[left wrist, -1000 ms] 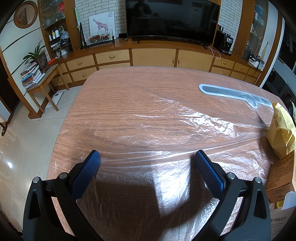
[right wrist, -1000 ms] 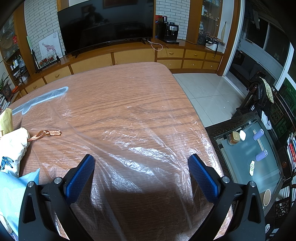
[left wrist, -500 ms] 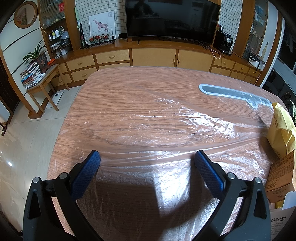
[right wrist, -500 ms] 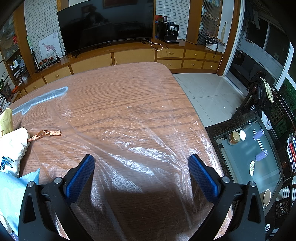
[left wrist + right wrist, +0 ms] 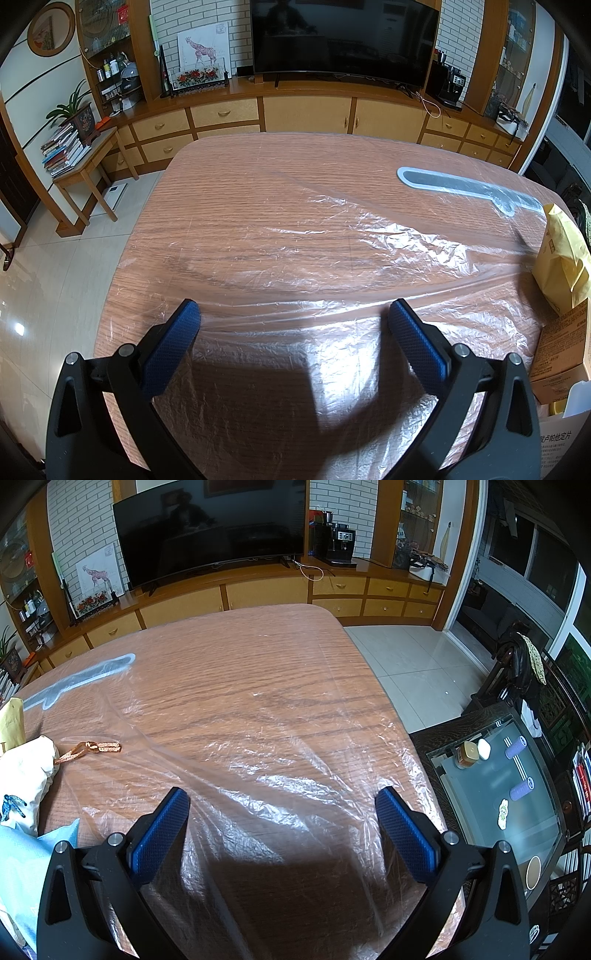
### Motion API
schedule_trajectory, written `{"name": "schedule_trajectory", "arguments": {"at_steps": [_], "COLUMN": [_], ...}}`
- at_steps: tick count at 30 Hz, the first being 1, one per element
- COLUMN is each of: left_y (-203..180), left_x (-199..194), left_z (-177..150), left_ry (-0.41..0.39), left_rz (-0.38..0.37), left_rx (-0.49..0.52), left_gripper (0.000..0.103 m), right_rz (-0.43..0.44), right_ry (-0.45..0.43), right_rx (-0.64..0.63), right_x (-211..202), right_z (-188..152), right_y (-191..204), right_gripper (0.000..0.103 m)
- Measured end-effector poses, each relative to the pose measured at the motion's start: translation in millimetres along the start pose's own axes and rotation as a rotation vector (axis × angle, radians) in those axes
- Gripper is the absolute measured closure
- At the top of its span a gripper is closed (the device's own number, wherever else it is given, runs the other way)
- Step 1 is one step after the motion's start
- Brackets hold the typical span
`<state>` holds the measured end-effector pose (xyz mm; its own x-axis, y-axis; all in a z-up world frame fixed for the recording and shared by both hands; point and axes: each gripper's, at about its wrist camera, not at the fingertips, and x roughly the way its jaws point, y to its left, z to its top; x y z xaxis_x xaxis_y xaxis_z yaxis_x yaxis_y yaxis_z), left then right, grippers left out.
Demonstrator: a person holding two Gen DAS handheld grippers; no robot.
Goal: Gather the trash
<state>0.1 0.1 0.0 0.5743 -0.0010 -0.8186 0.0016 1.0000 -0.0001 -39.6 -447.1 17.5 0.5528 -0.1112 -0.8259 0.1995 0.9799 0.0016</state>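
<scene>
Both grippers hang spread wide and empty above the worktop: the left gripper over the near left part, the right gripper over the near right part, neither touching anything. No trash has been picked up, so this looks like the opening step, choosing a first target.

A crinkled clear plastic sheet covers most of the wood and may itself be the trash to gather. A small orange ribbon lies just beside a white cloth bag, well to the left of the right gripper, and is the most obvious loose scrap. The likely next move is for the right gripper to swing left, come down and pinch the ribbon flat against the slippery film.

A yellow paper bag and a cardboard box crowd the left gripper's right side. A light blue bag sits at the right view's lower left corner. No bin is in view.
</scene>
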Motion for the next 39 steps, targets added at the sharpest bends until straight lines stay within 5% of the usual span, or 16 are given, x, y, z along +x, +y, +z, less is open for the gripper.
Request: {"name": "schedule_trajectory", "arguments": {"at_steps": [4,10,18,30,34,39], "left_y": [0.3,5.4,-22.6,-99.7,-99.9,-87.6], "left_x": [-1.0,-52.2,-137.6,-136.5,-124.3,-127.3], "left_z": [-0.2,-7.5,-48.7,-70.0,-63.2,-66.4], "left_ry": [0.011,-0.080,-0.168,-0.152,-0.099,-0.113], "left_rz": [-0.016,-0.045,-0.233,-0.369,-0.438,-0.477], "left_rx": [0.023,0.051,0.237,0.384,0.371,0.366], "left_gripper": [0.001,0.002,0.002,0.003,0.027,0.031], "right_rz": [0.000,0.039,0.176,0.310,0.375,0.412], "right_ry": [0.033,-0.093,-0.149,0.056,0.114,0.130], "right_rx": [0.047,0.093,-0.029,0.001,0.036,0.059], "right_x": [-2.3,-63.2,-136.0,-76.9,-63.5,-62.6], "right_z": [7.5,15.8,-9.5,-25.4,-27.5,-31.0], "right_y": [-7.9,-25.7,1.5,75.4,79.7,80.0], "right_gripper": [0.004,0.004,0.004,0.004,0.004,0.004]}}
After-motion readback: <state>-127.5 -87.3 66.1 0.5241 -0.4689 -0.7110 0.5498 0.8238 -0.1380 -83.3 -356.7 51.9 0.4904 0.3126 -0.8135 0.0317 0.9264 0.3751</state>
